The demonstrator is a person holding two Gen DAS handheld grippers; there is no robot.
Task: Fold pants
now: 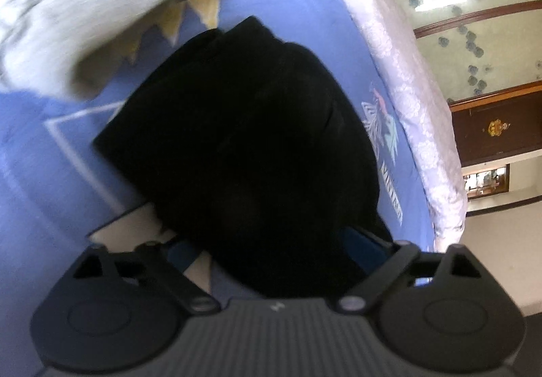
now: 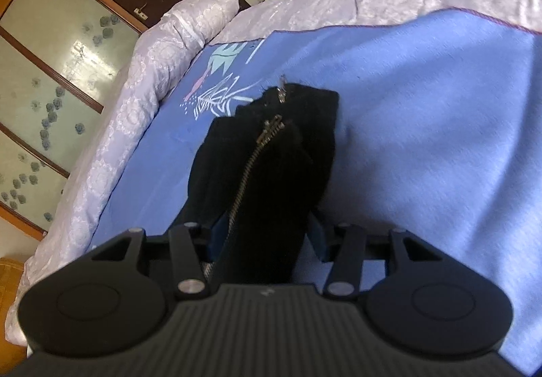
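While the pants (image 1: 244,146) lie bunched in a dark heap on the blue blanket (image 1: 288,4), each gripper has a different job. In the right wrist view, the right gripper (image 2: 267,234) is clamped on a thick gathered fold of the pants (image 2: 271,167), with the zipper (image 2: 250,173) running up from between its blue pads (image 2: 318,234); the grip seems meant to keep that end bundled and under control. In the left wrist view, the left gripper (image 1: 271,241) stands with its jaws spread wide. The black cloth fills the space between its fingers (image 1: 366,245), but the pads do not seem to press on it, so I judge this end released and resting on the bed under its own weight. The heap sits near the edge of the blanket, close to the pale quilted bedspread (image 1: 406,99). A light-coloured cloth (image 1: 84,11) lies crumpled beyond it, apart from the pants. The fold is not neat yet; layers look thick and uneven, and would likely need flattening.
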